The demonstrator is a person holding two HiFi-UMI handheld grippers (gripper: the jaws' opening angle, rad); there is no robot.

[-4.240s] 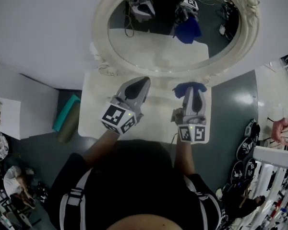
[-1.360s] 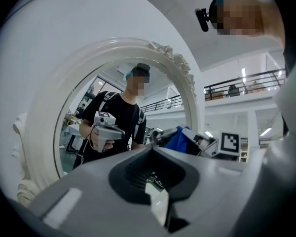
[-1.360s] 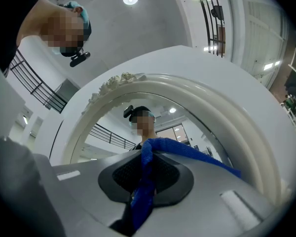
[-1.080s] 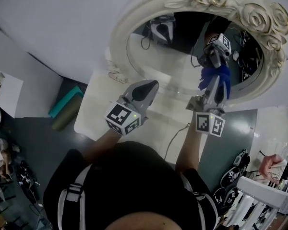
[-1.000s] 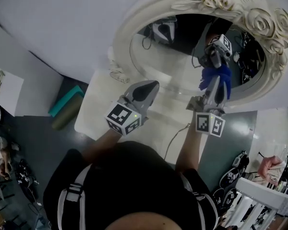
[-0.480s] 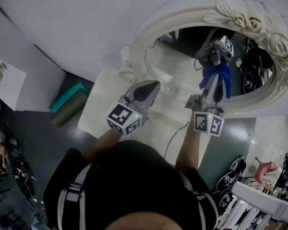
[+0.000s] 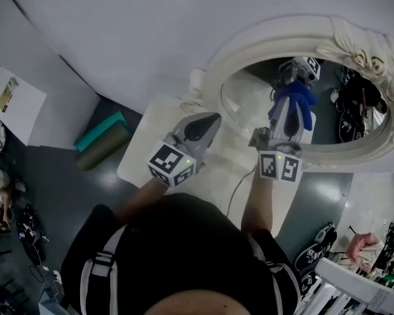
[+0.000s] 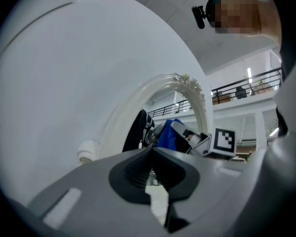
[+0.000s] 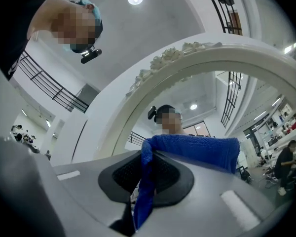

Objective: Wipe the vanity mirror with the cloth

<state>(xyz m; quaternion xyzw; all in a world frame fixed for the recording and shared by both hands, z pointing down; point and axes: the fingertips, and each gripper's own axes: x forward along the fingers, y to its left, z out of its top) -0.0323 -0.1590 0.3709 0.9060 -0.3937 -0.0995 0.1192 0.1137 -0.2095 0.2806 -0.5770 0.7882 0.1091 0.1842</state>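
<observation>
right gripper [image 9: 147, 174] jaws clamped tight on a fold of the blue cloth [image 9: 197, 152]. in the head view the cloth [image 7: 293, 101] sits against the glass of the oval vanity mirror [image 7: 249, 102], meeting its own reflection, right of centre. left gripper [image 8: 150, 167] jaws closed together on nothing, held near the mirror's white frame [image 7: 213, 77], above the white table [image 7: 151, 143].

Cloth [image 9: 197, 149]: blue fabric with a coarse looped nap, matt. Vanity mirror [image 7: 246, 100]: smooth glass, highly reflective. Frame [image 7: 262, 44]: cream, moulded in relief, semi-gloss. Left gripper [image 8: 150, 154] and right gripper [image 9: 147, 157]: grey plastic shells, smooth and matt. Finger pads [image 8: 134, 173]: black, ribbed, rubber-like. Desk [image 7: 141, 153]: white, smooth, with a slight sheen. Floor [image 7: 46, 195]: dark, glossy.
</observation>
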